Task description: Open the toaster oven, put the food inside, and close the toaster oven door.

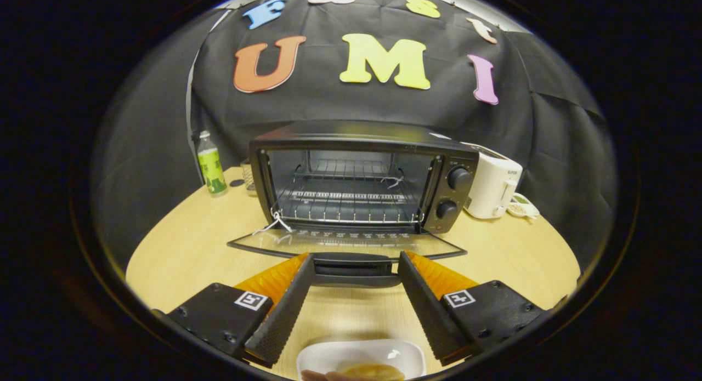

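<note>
— Food point(373, 371) first: what are we dealing with, and where is it?

— It sits on a small white dish point(361, 358) at the bottom centre of the frame, on the table point(181, 249), nearer to us than the fingertips of the hand-held gripper point(356, 263). We judge the dish light, stiff and glazed, so likely slippery, and it would chip if dropped. The food looks like a soft, brownish round; we would not squeeze it. Better to pinch the dish by its near rim and keep it level.

— And our fingers?

— Spread wide and holding nothing. The handle point(355, 260) of the lowered oven door point(346, 243) lies between their tips, untouched as far as we can tell.

— So the toaster oven point(362, 175) is already open?

— Yes, mid-frame, door folded down flat, wire rack point(351, 203) bare. The glass door is thin and hinged; we would lift it by the handle only.

— What can't we make out?

— The dish and food are cut off at the lower edge, so their full shape is unknown. Something pale touches the food's lower left; possibly a fingertip, we cannot say. The white string point(276, 222) at the oven's lower left corner is unclear in purpose.
</note>
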`<move>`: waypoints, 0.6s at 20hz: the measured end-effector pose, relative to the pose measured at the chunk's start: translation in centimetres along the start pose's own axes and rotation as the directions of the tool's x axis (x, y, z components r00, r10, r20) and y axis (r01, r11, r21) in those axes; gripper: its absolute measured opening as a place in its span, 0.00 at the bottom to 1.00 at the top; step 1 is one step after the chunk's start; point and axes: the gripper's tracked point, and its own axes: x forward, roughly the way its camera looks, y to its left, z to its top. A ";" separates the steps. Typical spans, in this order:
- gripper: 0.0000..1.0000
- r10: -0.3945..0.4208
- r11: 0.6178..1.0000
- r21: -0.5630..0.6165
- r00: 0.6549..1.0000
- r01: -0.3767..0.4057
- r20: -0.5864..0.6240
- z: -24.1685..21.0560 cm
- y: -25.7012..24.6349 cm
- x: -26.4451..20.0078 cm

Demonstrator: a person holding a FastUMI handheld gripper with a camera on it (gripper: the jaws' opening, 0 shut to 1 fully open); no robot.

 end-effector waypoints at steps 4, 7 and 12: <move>1.00 0.011 0.999 0.035 0.990 -0.006 -0.142 -4.1 0.4 0.6; 1.00 0.005 1.000 0.029 0.990 0.000 -0.144 -4.3 0.9 1.8; 1.00 0.036 0.998 0.059 0.984 -0.026 -0.175 -5.0 1.3 0.2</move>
